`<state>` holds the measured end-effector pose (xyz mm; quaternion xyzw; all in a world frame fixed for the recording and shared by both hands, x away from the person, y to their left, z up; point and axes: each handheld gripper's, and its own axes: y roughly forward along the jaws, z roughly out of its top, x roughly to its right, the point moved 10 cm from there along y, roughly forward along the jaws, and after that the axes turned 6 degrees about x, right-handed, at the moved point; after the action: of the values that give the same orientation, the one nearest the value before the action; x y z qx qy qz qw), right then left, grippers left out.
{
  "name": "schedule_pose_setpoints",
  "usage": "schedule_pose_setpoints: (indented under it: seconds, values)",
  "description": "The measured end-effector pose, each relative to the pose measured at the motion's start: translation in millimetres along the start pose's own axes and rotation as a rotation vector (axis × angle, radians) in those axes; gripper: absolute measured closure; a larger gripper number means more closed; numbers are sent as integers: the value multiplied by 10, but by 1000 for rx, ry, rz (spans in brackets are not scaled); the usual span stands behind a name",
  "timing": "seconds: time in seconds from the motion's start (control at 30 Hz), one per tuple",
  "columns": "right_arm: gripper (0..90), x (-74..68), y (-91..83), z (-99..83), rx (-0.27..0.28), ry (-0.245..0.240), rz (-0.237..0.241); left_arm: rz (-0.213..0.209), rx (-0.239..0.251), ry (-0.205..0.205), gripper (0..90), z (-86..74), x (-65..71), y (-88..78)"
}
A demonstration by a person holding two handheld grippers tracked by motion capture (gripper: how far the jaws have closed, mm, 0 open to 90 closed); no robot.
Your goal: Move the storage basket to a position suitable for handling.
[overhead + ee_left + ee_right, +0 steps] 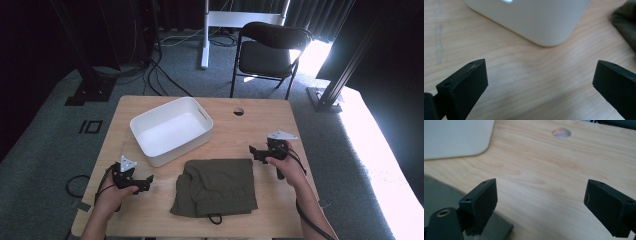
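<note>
Grippers held wide over the wooden table (pixel 250 130), either side of folded olive cloth.

Nearest the front edge lies the olive cloth (pixel 215 186), folded, a cord loop at its near side. Left gripper (pixel 142 182) hovers by the front-left corner, jaws spread wide and empty; right gripper (pixel 256 152) sits toward the right edge, likewise wide and empty. Farther back, a white bin (pixel 171 129) stands empty, touching the cloth's far edge; a round hole (pixel 238 111) is near the far edge.
</note>
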<state>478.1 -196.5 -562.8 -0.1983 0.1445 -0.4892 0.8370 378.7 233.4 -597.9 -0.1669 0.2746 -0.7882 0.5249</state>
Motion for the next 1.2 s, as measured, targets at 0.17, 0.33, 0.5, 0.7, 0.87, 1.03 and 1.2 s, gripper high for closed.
schedule_pose_setpoints:
  seconds: [0.17, 0.33, 0.5, 0.7, 0.87, 1.03, 1.2]
  values:
    - [114, -101, 135, 145, 6, -6, 24, 7, 20, -14, 10, 112, -56, -30]
    - [114, -227, 269, 313, 18, -16, 53, 14, 43, -39, 10, 238, -116, -64]
    - [114, -341, 379, 443, 25, -36, 73, 20, 67, -48, 10, 356, -152, -92]
    - [114, -506, 542, 629, 42, -47, 106, 16, 99, -68, 10, 475, -175, -100]
    - [114, -604, 647, 732, 46, -54, 120, 21, 119, -67, 10, 611, -221, -124]
    - [115, -697, 752, 839, 56, -60, 129, 23, 145, -68, 10, 772, -262, -134]
    - [114, -783, 870, 918, 62, -71, 134, 36, 156, -85, 10, 847, -314, -70]
